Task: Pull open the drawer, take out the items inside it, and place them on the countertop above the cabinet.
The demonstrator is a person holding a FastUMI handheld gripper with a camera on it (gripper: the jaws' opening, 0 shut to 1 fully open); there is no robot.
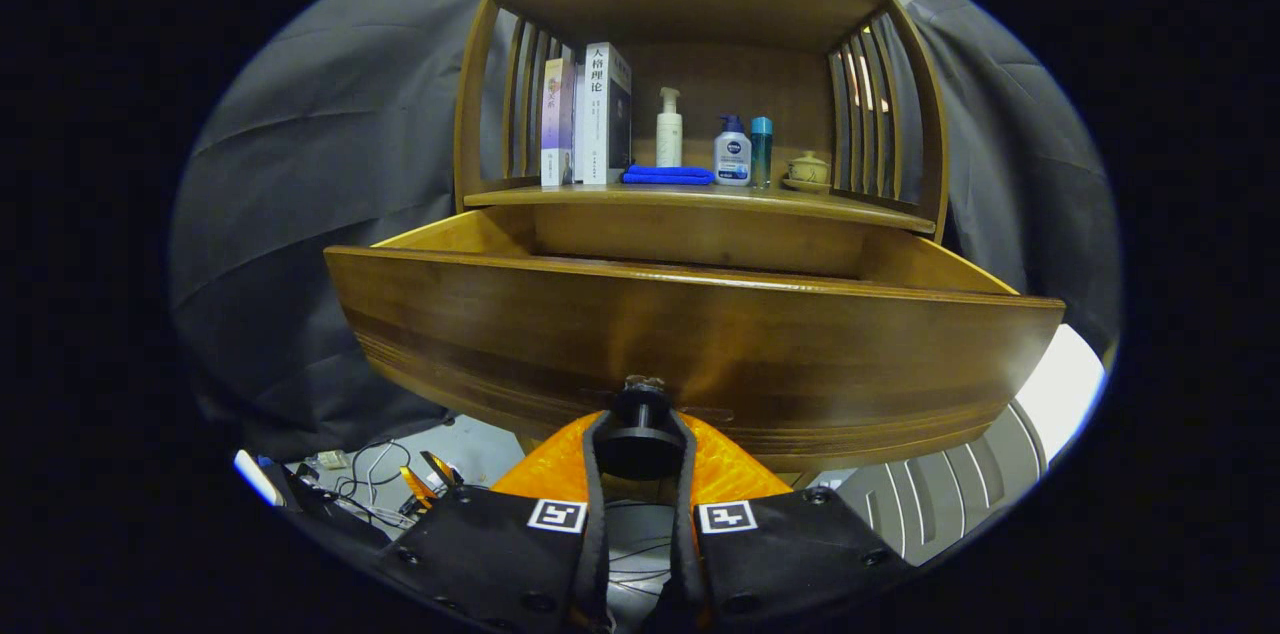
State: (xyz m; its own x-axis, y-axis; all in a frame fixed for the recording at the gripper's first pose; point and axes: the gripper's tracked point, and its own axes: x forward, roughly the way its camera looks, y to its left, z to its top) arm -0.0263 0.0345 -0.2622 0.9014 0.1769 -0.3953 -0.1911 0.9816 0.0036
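A mock household corner staged inside a recording booth. Homely touches: wooden cabinet (pixel 700 94) with slatted sides, open drawer (pixel 690 344), shelf carrying upright books (pixel 590 114), folded blue cloth (pixel 668 175), pump bottles (pixel 669 128) of toiletries, small lidded ceramic pot (pixel 808 168). Studio touches: dark cloth draped as walls (pixel 330 194) behind and beside, loose cables (pixel 370 484) and what looks like small electronics strewn on the floor below.

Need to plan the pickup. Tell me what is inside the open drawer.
The drawer is pulled out, fingers closed on its knob. Only the upper inner walls show. The tall front panel hides the floor and any items, so the contents cannot be told.
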